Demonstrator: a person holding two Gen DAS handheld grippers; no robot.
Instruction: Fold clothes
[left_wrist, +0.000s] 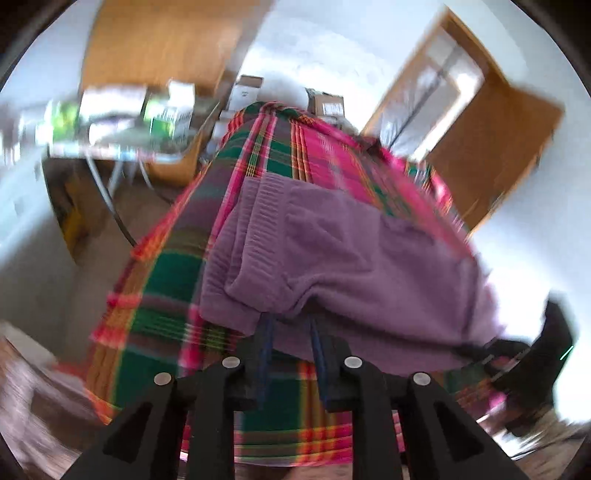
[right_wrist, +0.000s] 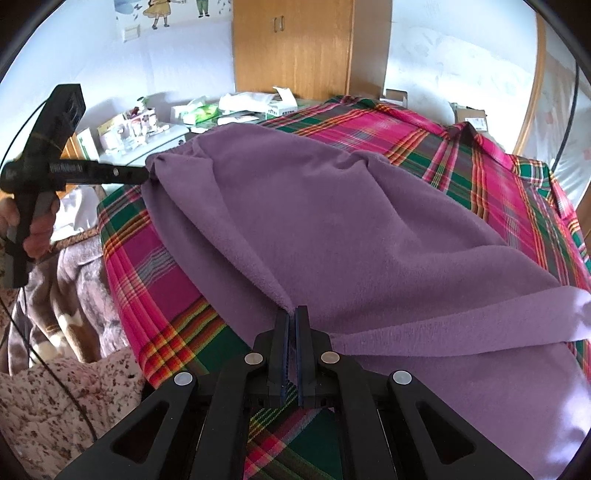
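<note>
A purple fleece garment (right_wrist: 314, 221) lies spread over a table covered in pink-and-green plaid cloth (right_wrist: 155, 266). My right gripper (right_wrist: 293, 314) is shut on a near fold of its edge, the jaws pressed together. At the far left, my left gripper (right_wrist: 144, 175) pinches a bunched corner of the garment. The left wrist view is blurred. In it the purple garment (left_wrist: 351, 258), with its ribbed hem, drapes over the tips of my left gripper (left_wrist: 290, 328) and hides them. My right gripper (left_wrist: 476, 350) shows at the cloth's right edge above the plaid cloth (left_wrist: 166, 280).
A person's hand (right_wrist: 33, 229) holds the left gripper's handle. Behind the table stand a wooden wardrobe (right_wrist: 295, 48) and a cluttered side table with boxes and packets (right_wrist: 147, 125). Brown and floral blankets (right_wrist: 62, 332) lie at the left. A wooden door (left_wrist: 491, 155) is open.
</note>
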